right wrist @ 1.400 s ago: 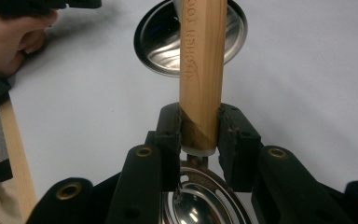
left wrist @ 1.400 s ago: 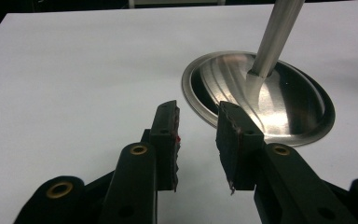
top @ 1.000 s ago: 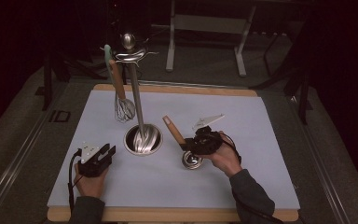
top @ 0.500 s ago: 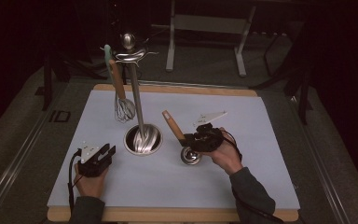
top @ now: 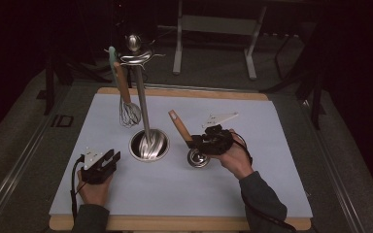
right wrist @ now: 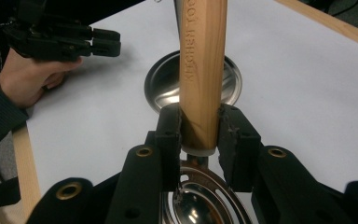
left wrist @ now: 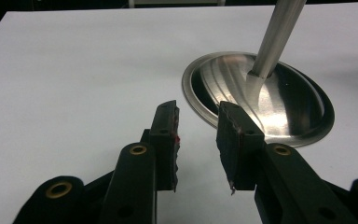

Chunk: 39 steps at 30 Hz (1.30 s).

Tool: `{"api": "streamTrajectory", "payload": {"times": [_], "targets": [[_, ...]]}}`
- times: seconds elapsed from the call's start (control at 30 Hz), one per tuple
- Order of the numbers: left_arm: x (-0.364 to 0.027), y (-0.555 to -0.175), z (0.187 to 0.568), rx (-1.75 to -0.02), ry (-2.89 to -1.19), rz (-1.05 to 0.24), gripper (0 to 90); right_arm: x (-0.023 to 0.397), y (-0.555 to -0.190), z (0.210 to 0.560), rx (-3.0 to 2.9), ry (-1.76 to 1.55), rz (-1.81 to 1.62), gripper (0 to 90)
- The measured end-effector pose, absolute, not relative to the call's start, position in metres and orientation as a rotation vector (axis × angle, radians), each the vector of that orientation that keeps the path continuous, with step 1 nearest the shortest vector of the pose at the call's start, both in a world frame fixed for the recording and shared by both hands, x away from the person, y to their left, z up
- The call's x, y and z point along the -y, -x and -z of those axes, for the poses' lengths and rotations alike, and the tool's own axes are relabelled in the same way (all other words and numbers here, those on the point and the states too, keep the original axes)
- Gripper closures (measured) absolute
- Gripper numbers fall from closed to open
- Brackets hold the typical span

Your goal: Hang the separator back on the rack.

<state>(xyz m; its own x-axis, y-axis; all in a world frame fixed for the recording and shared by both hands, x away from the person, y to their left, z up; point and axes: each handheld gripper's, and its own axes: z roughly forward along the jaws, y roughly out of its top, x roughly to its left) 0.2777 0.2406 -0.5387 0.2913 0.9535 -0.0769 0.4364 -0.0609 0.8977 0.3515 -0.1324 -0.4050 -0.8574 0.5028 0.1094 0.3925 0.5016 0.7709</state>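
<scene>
My right gripper (top: 200, 142), just right of the frame's centre in the high view, has its jaws clenched on the wooden handle (right wrist: 201, 74) of a ladle, its steel bowl (top: 198, 158) resting on the desk (top: 272, 194). My left gripper (top: 108, 160), lower left, has its jaws released, nothing between them, near the stand's round base (left wrist: 298, 107).

Dim high view, dark surroundings, bright gripper views, glare on steel base (left wrist: 279, 100)
</scene>
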Motion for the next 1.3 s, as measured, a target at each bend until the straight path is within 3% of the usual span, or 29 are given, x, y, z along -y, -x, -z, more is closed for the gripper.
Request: {"api": "streamTrajectory", "payload": {"times": [1.3], "targets": [[-0.242,-0.277,0.539,-1.293,-1.645,-0.714,68.3,0.132,-0.347,0.355,-2.480,-0.640,-1.391,70.9]]}}
